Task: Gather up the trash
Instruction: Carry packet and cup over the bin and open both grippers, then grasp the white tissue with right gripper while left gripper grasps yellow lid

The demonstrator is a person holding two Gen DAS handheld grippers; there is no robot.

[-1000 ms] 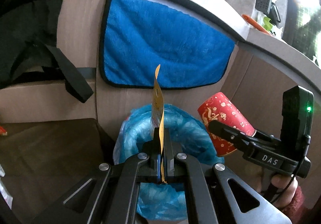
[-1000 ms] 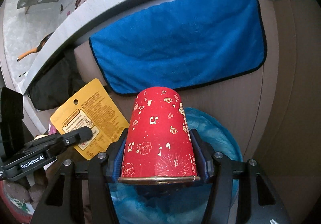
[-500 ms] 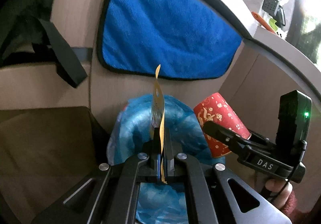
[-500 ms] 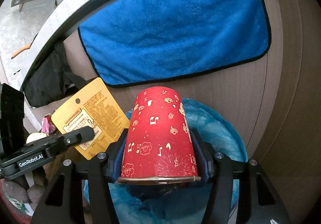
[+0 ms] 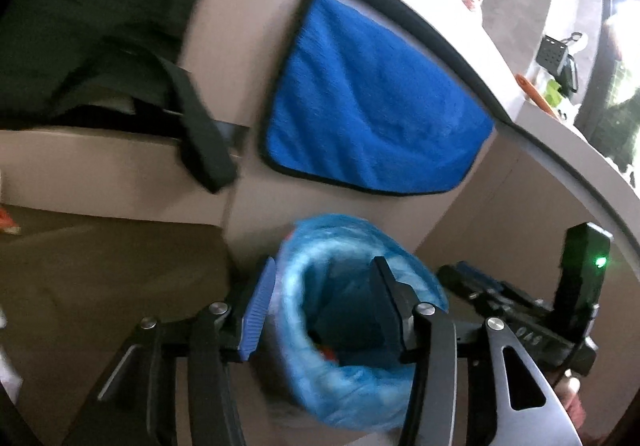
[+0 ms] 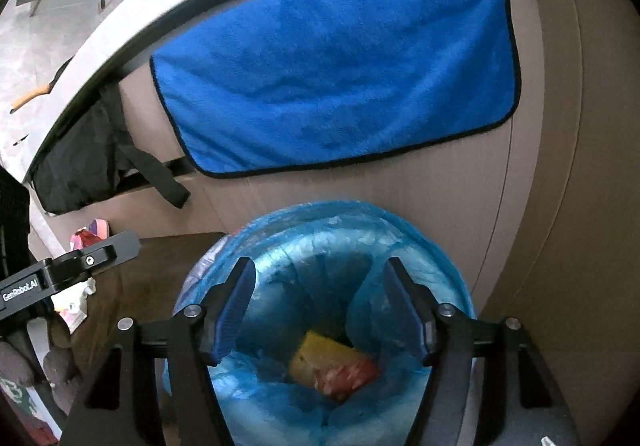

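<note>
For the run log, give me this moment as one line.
left gripper: opening, empty | right gripper: opening, empty | trash bin: red cup, yellow card inside

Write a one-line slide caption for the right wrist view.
Right gripper, opening and empty, above the blue-lined bin holding a red cup and yellow card.

Left hand-held gripper point(image 5: 320, 310): black linkage arms, silver screws, ribbed blue pads; right hand-held gripper point(image 6: 320, 310) alike, its side showing a green light; "GenRobot.AI" lettering on the left one's side.
</note>
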